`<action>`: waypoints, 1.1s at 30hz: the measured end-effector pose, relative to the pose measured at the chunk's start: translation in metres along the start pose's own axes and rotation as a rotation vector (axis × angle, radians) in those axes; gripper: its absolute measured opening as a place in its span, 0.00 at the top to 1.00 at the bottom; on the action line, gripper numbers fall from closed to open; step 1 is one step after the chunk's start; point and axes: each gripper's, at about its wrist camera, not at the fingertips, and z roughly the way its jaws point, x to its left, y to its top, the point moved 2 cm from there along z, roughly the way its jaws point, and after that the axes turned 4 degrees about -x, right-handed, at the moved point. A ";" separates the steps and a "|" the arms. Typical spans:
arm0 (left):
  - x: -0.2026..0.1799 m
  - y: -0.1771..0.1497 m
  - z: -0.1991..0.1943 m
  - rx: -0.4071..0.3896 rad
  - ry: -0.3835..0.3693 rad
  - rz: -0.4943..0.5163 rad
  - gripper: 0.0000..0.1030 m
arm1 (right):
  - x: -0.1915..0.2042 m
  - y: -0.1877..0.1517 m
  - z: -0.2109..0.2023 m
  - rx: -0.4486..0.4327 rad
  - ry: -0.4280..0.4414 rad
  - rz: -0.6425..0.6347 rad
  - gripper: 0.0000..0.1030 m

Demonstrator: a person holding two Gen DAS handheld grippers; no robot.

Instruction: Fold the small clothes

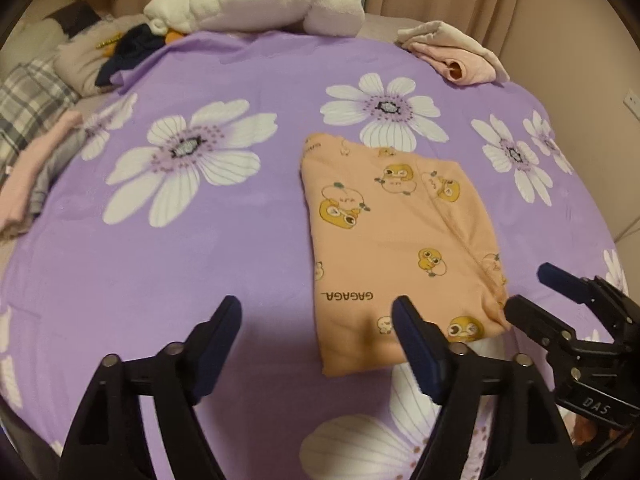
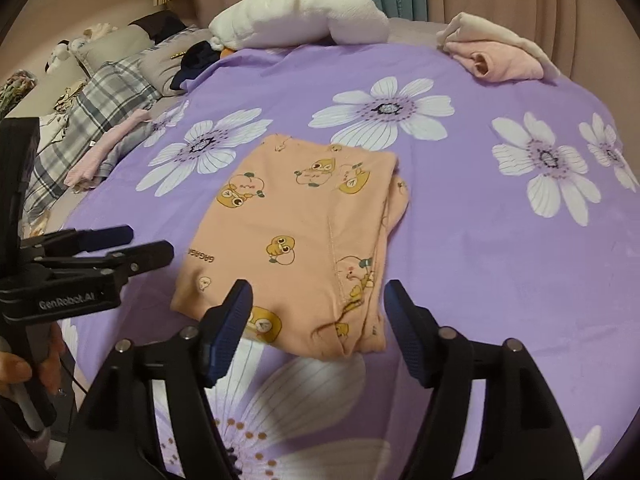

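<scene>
A peach garment printed with yellow ducks lies folded into a flat rectangle on the purple flowered bedsheet. My left gripper hovers open over the garment's near left corner, its right finger overlapping the near edge. My right gripper stands open above the garment's near right end, with no cloth pinched. Each gripper also shows in the other's view: the right gripper beside the near right corner, the left gripper just left of the garment. Both sets of jaws are apart.
A white plush pillow lies at the far edge. Loose pink clothes sit at the back right. Folded pink and grey clothes lie on the left beside a plaid pillow. A hand holds the left gripper's handle.
</scene>
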 end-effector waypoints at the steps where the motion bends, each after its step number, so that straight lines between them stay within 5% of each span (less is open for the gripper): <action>1: 0.000 0.001 -0.004 -0.002 0.005 0.001 0.15 | 0.000 0.001 -0.005 -0.001 -0.002 0.002 0.25; 8: 0.002 0.010 -0.032 -0.019 0.029 -0.031 0.08 | 0.006 0.010 -0.037 -0.040 0.013 -0.012 0.00; 15: -0.003 0.008 -0.047 -0.008 0.011 -0.032 0.01 | 0.016 0.015 -0.061 -0.092 0.021 -0.043 0.00; 33: -0.009 -0.004 -0.053 -0.007 0.070 0.010 0.01 | 0.021 0.007 -0.051 -0.057 -0.002 -0.045 0.00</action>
